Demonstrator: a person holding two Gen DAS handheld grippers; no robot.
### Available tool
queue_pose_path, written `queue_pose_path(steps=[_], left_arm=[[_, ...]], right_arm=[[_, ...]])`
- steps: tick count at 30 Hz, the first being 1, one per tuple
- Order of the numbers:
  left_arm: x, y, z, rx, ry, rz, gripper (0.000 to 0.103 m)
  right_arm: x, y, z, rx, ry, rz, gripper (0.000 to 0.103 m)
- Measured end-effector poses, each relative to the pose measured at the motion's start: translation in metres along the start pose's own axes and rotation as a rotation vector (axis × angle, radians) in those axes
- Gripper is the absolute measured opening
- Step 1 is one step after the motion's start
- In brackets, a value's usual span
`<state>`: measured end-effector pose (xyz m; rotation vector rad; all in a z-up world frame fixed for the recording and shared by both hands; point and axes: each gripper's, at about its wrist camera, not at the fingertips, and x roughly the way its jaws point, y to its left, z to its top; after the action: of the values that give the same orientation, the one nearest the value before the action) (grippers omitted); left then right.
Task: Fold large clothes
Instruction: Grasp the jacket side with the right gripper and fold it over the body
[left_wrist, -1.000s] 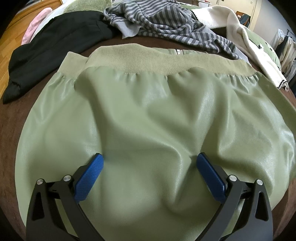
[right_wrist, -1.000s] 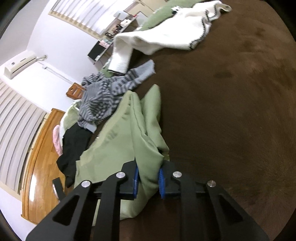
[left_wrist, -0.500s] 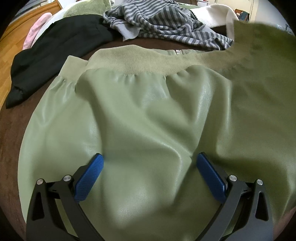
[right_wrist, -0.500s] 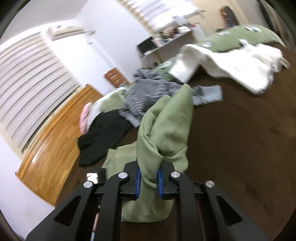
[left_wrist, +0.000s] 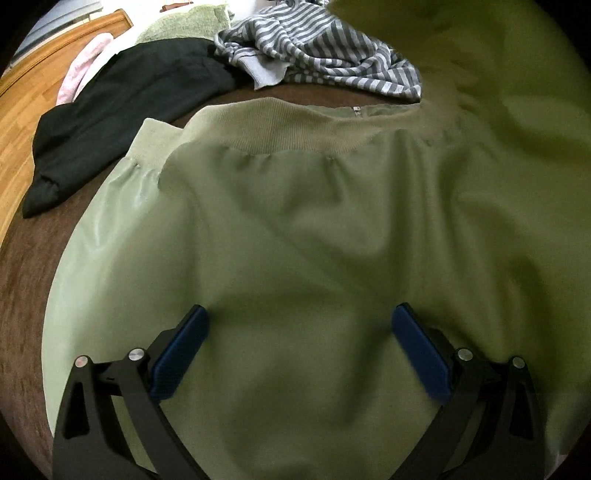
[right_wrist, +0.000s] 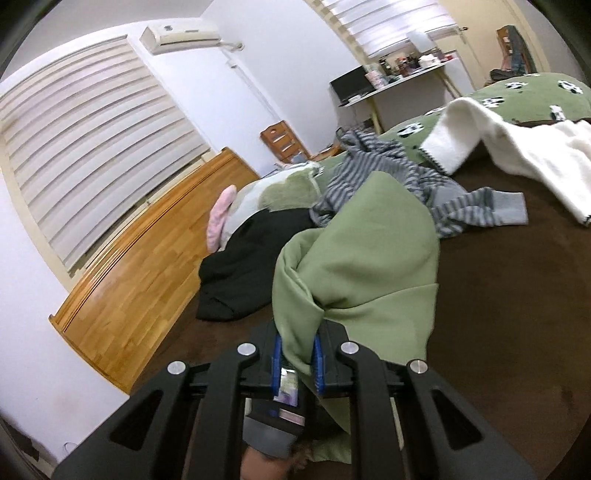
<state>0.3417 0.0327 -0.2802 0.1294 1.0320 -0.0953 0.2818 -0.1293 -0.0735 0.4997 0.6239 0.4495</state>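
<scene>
A large olive green jacket (left_wrist: 295, 221) with a ribbed hem lies spread on the brown bed cover (left_wrist: 22, 266). My left gripper (left_wrist: 299, 350) is open, its blue pads resting low over the jacket's middle, holding nothing. My right gripper (right_wrist: 297, 350) is shut on a fold of the same green jacket (right_wrist: 362, 266) and holds it lifted above the bed. In the left wrist view that lifted part hangs as a blurred green sheet at the right (left_wrist: 517, 110).
A black garment (left_wrist: 122, 118), a grey striped sweater (left_wrist: 325, 51), a pink item (left_wrist: 81, 74) and a white fleece (right_wrist: 517, 147) lie at the far side of the bed. A wooden headboard (right_wrist: 147, 266) stands on the left.
My right gripper has lifted the jacket's right side higher and carried it leftwards over the spread part. My left gripper has stayed open in place.
</scene>
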Motion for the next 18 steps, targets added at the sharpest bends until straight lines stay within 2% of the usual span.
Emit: queue_pose_path(steps=[3,12,18], left_arm=[[0.0,0.002,0.0,-0.003,-0.003,-0.005,0.098],[0.001,0.012,-0.001,-0.035,-0.001,-0.041,0.097],[-0.001,0.011,0.002,-0.005,0.004,-0.019,0.097]], right_arm=[[0.016,0.016,0.002,-0.025,0.041,0.041,0.014],[0.059,0.056,-0.005,-0.095,0.14,0.086,0.014],[0.055,0.056,-0.003,-0.077,0.13,0.069,0.014]])
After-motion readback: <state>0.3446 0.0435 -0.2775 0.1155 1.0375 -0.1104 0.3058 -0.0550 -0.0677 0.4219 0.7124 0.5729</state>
